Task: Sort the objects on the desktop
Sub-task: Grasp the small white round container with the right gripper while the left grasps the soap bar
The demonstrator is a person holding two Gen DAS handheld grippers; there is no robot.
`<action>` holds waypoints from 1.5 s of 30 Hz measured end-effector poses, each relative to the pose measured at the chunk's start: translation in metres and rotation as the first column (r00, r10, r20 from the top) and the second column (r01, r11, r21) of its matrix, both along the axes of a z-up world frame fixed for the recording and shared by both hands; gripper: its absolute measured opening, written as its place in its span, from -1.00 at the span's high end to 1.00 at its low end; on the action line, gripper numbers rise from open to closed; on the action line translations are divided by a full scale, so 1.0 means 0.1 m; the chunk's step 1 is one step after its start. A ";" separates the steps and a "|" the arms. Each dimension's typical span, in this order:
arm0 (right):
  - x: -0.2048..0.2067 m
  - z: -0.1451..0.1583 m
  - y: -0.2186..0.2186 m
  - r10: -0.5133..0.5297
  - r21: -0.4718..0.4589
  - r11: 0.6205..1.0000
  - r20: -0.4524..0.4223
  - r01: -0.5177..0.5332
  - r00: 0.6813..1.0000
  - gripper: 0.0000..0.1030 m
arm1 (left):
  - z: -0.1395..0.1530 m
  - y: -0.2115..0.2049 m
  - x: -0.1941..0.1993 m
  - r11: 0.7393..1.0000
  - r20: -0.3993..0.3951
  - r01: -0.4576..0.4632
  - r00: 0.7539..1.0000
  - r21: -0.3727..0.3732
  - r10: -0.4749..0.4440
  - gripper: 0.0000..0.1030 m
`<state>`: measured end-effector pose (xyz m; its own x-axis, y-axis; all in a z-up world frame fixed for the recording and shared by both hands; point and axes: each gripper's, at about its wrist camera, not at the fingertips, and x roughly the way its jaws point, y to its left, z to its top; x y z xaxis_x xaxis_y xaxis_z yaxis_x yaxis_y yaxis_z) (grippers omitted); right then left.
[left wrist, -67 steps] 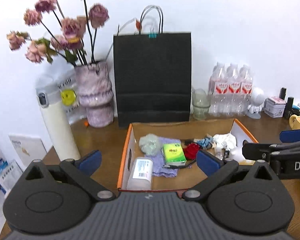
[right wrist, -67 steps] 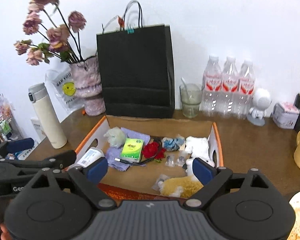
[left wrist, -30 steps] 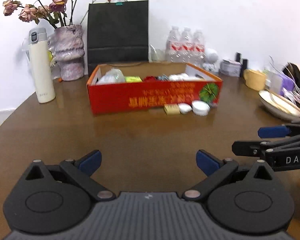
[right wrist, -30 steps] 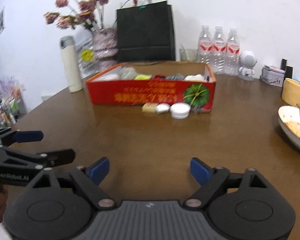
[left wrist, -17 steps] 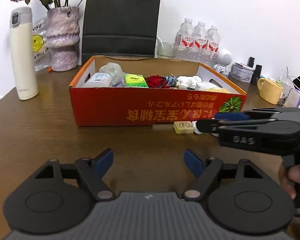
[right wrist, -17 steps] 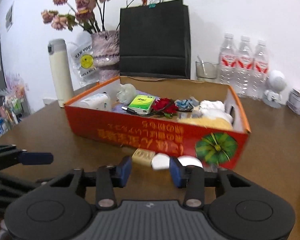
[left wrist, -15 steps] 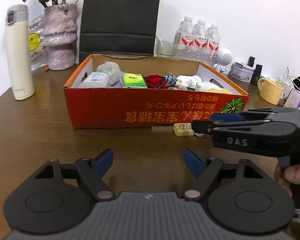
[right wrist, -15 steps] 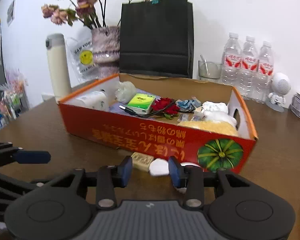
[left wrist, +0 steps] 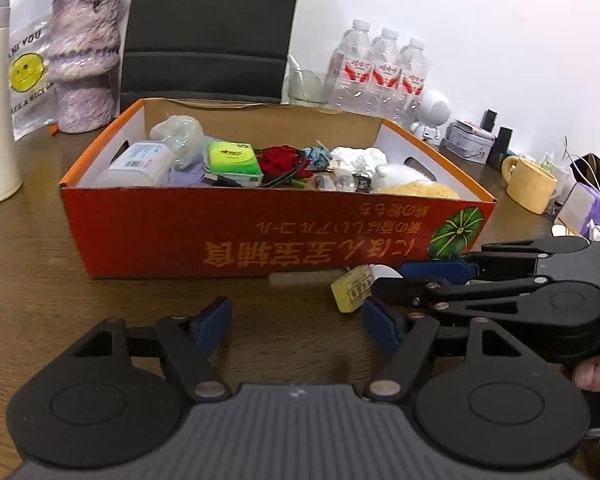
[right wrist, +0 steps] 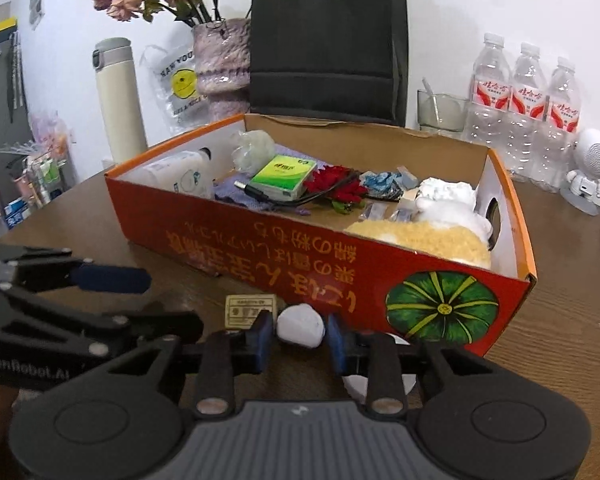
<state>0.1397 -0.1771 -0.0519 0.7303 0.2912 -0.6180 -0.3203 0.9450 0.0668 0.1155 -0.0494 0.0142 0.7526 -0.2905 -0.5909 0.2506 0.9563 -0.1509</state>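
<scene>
Both grippers have been brought closer to the orange box. The right gripper is narrowed around, not visibly clamped on, the white pebble-like lump, judged light and slippery, best taken at its flanks; the left gripper is held open, empty

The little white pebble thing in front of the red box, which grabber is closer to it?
Right. The right gripper has the white lump between its fingers; the left gripper hangs open off to its left.

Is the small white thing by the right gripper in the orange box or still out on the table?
Out: the white object lies on the table before the orange box, between the right gripper pads.
</scene>
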 end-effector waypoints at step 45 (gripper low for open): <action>-1.19 0.03 0.25 0.000 0.051 0.999 -0.038 0.002 0.999 0.50 | 0.07 0.18 -0.84 0.997 0.036 0.042 0.998 0.066 -0.044 -0.29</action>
